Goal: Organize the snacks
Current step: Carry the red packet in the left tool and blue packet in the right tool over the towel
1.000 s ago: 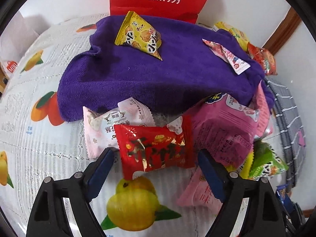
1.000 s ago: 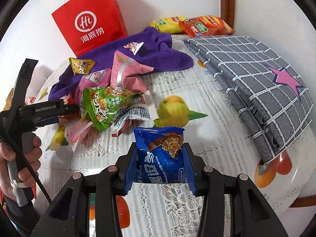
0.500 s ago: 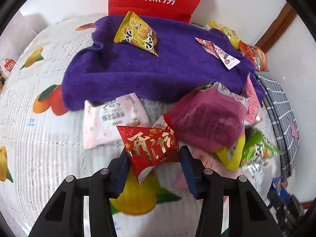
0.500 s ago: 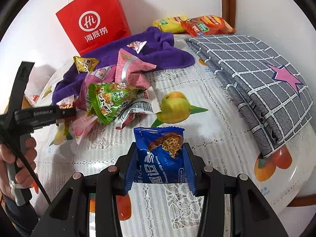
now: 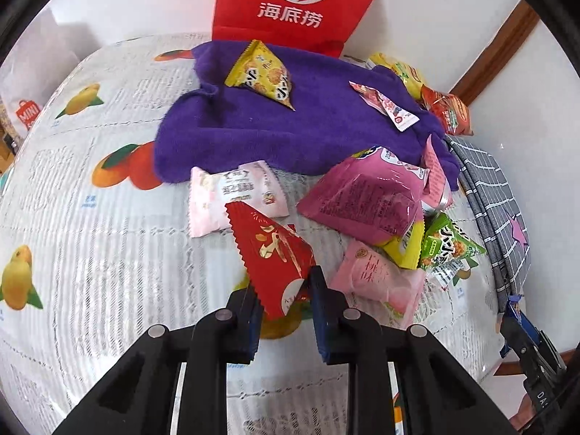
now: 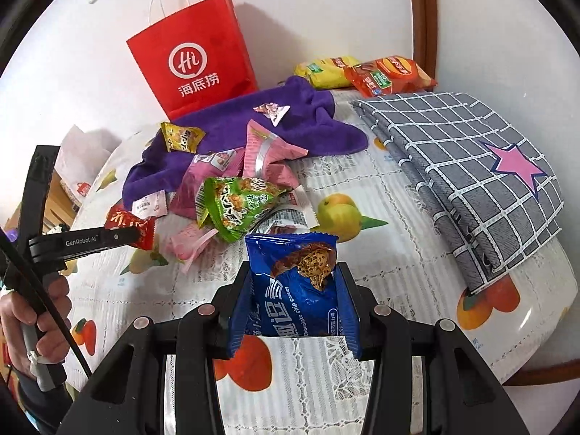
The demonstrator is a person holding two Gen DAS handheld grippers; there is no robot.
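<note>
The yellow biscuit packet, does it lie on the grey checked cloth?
No, the yellow biscuit packet lies on the purple towel.

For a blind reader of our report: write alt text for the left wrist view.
The left gripper has its jaws shut on a red snack packet, held above a fruit-print tablecloth. Beyond it lie pink packets and a green packet, a purple towel carrying a yellow packet, and a red paper bag.

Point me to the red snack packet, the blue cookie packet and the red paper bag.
red snack packet (image 5: 270, 250), left wrist view, middle of its face
blue cookie packet (image 6: 295, 282), right wrist view, front face
red paper bag (image 6: 192, 65), right wrist view, on the logo
</note>
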